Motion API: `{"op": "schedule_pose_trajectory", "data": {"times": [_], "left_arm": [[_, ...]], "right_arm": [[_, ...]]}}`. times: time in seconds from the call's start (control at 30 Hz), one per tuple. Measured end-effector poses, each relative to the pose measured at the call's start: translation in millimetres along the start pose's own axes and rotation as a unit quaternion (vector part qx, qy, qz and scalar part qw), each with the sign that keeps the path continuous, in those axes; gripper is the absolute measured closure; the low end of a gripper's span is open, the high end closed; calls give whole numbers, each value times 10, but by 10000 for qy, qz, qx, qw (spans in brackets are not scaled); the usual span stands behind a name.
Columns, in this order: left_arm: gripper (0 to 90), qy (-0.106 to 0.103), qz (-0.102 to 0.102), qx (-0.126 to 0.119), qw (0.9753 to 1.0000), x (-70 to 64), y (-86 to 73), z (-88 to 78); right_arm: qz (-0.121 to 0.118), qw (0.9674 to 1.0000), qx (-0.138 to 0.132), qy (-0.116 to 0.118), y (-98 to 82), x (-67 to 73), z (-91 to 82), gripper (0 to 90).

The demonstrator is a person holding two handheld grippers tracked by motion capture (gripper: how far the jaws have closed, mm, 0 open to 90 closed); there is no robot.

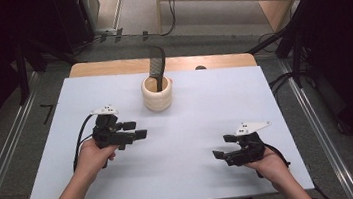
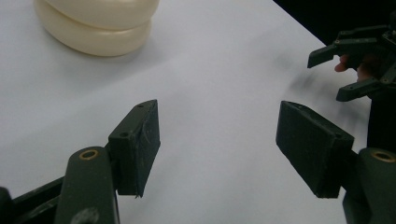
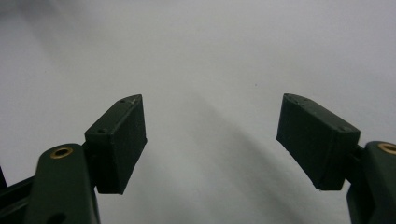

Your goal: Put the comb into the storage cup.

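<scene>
Both my grippers hover over the white table [image 1: 197, 167] with jaws apart, holding nothing. Left gripper [image 1: 135, 129] is nearer the cup [image 1: 157, 93], which stands far and right of it; a dark strip [image 1: 157, 66] leans upright inside. Right gripper [image 1: 221, 146] sits well apart.

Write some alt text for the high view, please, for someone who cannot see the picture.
A person's two hands each hold a black gripper, the left gripper and right gripper, jaws open and empty, over a white table. Toward the far edge stands a cream cup with a dark flat tool leaning out of it.
</scene>
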State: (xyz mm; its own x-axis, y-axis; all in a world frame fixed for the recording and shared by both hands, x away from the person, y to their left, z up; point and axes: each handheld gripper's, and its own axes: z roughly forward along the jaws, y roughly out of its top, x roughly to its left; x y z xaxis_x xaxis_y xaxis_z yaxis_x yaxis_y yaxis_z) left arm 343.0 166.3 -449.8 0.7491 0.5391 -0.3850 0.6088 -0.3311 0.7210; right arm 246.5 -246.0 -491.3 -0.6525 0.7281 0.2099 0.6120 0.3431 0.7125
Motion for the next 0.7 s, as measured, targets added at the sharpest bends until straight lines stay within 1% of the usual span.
{"op": "schedule_pose_trajectory", "data": {"times": [0.2,0.23,0.3,0.47,0.53,0.6,0.67,0.7], "left_arm": [[312,-6,15,98,10000,-41,-64,-32],[312,-34,7,121,9999,-49,-86,-41],[312,-32,-8,120,9999,-57,-98,-42],[312,-12,49,192,9998,-91,-152,-54],[312,-34,33,176,9998,-96,-175,-63],[312,-25,23,207,9998,-96,-205,-70],[312,40,62,269,9996,-105,-233,-79],[312,53,60,261,9996,-106,-247,-84]], "right_arm": [[-9,10000,20,-10,-2,-4,3,222],[-4,10000,27,-15,-2,-5,4,222],[-6,10000,32,-14,-3,-6,5,222],[8,10000,48,-10,-5,-9,7,222],[11,10000,45,-2,-5,-10,7,222],[13,10000,47,3,-6,-9,9,222],[14,10000,48,-1,-6,-10,9,222],[13,10000,50,7,-6,-11,8,222]]}}
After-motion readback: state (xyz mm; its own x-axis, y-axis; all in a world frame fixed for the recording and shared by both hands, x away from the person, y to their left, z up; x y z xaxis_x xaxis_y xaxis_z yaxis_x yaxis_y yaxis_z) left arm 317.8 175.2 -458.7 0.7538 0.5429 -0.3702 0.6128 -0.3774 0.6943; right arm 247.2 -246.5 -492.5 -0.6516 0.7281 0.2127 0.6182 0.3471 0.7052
